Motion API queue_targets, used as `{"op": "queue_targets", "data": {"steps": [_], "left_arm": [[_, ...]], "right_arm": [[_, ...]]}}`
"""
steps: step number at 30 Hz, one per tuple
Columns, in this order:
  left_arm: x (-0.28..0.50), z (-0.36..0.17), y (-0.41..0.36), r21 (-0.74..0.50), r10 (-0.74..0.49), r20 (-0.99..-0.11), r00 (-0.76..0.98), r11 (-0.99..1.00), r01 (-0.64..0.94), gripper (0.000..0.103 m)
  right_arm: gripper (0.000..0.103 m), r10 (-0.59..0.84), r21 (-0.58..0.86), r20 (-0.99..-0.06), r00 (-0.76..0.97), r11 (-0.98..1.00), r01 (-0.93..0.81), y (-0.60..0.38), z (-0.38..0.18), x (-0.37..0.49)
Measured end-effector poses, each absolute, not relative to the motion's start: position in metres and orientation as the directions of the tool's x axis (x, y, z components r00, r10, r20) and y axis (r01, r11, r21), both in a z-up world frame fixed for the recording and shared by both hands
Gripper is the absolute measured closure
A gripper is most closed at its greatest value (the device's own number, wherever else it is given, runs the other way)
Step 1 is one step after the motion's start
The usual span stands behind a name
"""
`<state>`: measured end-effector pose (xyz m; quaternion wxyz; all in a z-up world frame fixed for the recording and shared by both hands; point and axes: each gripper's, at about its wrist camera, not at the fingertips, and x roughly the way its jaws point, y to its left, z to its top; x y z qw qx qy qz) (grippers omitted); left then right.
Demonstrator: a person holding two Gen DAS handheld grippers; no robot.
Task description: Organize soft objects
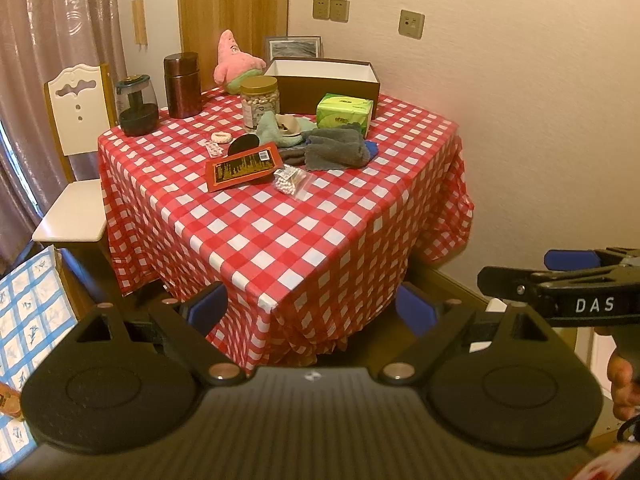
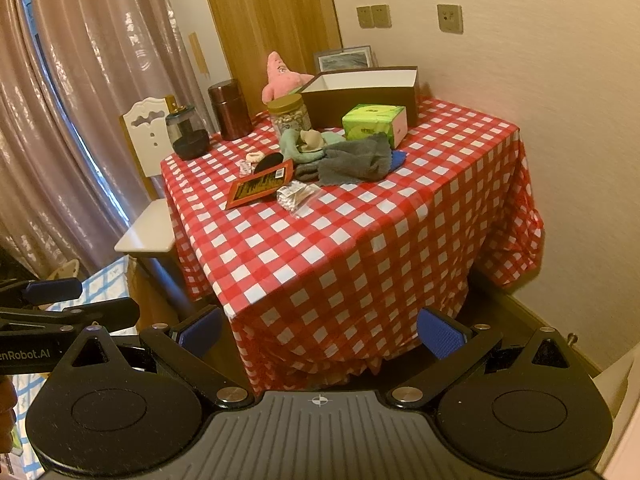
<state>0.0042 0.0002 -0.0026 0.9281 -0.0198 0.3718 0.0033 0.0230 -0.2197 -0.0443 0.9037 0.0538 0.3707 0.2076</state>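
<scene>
The surface [image 1: 304, 224], draped in a red-and-white checked cloth, is viewed from well back by both grippers, so nothing has been reached yet. At its far edge an open brown box [image 1: 326, 80] is set with its white inside bare — judged to be the place meant for the soft things. A pink star-shaped plush [image 1: 232, 62] is propped upright just left of the box, apart from the rest. Near the middle, a grey cloth [image 1: 336, 148] lies crumpled and thick, heaped beside a pale green cloth [image 1: 276, 130] and touching it, with a small blue piece [image 1: 372, 149] peeping out at its right. Hard items — jars, a tissue box — are left around them. The left gripper [image 1: 310, 310] and the right gripper [image 2: 320, 330] are held with fingers wide, nothing between them.
</scene>
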Motion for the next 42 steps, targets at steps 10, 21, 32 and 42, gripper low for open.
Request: {"op": "queue_targets", "data": {"steps": [10,21,32,42], "left_arm": [[0.0042,-0.0025,0.0004,-0.035,-0.01,-0.69,0.724,0.999,-0.02,0.013],[0.0044,-0.0021,0.0007,-0.035,-0.009,-0.69,0.723,0.999,-0.02,0.013],[0.0043,-0.0023,0.0006,-0.034,-0.009,-0.69,0.724,0.999,-0.019,0.013],[0.0037,-0.0011,0.0015,-0.033,-0.008,-0.69,0.724,0.999,-0.021,0.013]], "right_arm": [[0.0,0.414,0.251,-0.647,0.64,0.909,-0.334,-0.2213,-0.0441,0.0223],[0.0,0.415,0.252,-0.646,0.64,0.908,-0.335,-0.2224,-0.0431,0.0229],[0.0,0.415,0.252,-0.646,0.641,0.908,-0.334,-0.2235,-0.0429,0.0235],[0.0,0.417,0.253,-0.645,0.641,0.907,-0.336,-0.2243,-0.044,0.0247]]}}
